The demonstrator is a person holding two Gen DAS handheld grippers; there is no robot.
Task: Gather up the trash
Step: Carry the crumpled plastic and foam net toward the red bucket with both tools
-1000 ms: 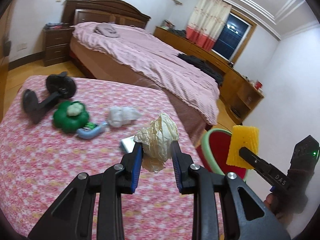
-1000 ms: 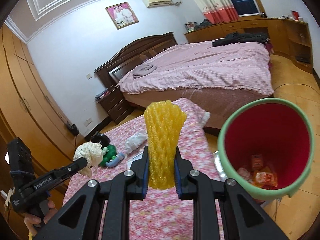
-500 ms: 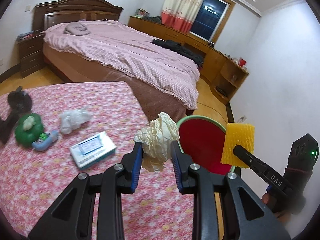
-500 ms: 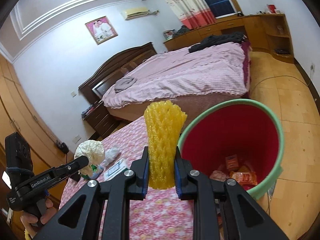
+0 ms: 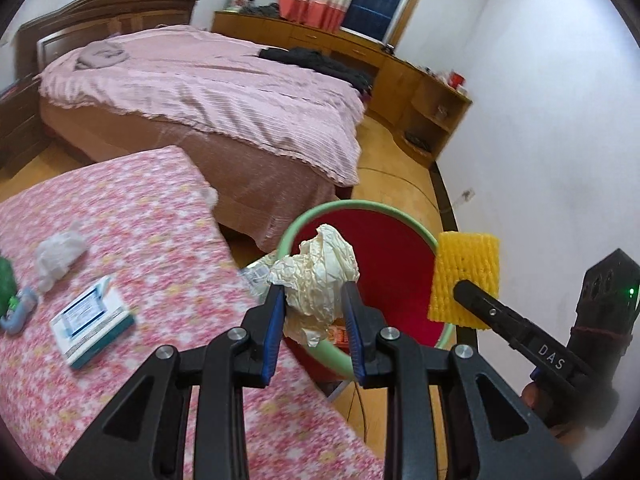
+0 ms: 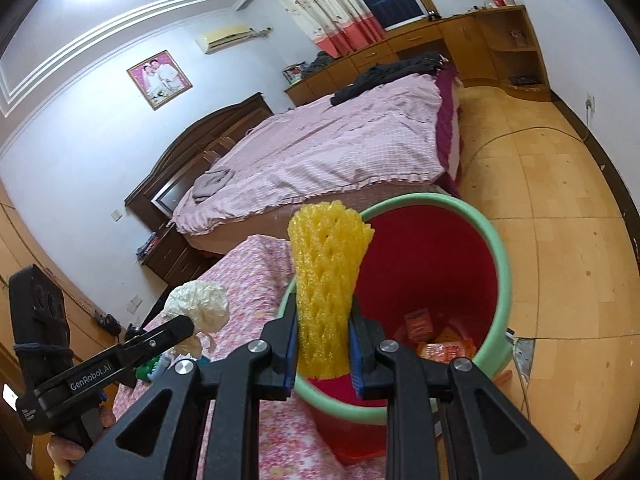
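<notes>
My left gripper [image 5: 314,300] is shut on a crumpled cream paper ball [image 5: 316,276] and holds it over the near rim of a red bin with a green rim [image 5: 400,268]. My right gripper [image 6: 324,320] is shut on a yellow foam fruit net [image 6: 326,280], held upright over the bin's [image 6: 500,264] left rim. The net [image 5: 464,276] also shows in the left wrist view at the bin's right rim. The paper ball [image 6: 198,306] shows left in the right wrist view. Orange wrappers [image 6: 432,332] lie in the bin.
A pink floral table [image 5: 120,240] carries a white tissue wad [image 5: 58,252], a small teal-edged box [image 5: 92,322] and a blue toy [image 5: 18,310]. A large bed with a pink cover [image 5: 200,92] stands behind. The wooden floor [image 6: 560,240] lies right of the bin.
Both grippers have moved right and forward toward the bin. The paper ball is now over the bin's rim and the net hangs over its opening. Both grips stay shut.
</notes>
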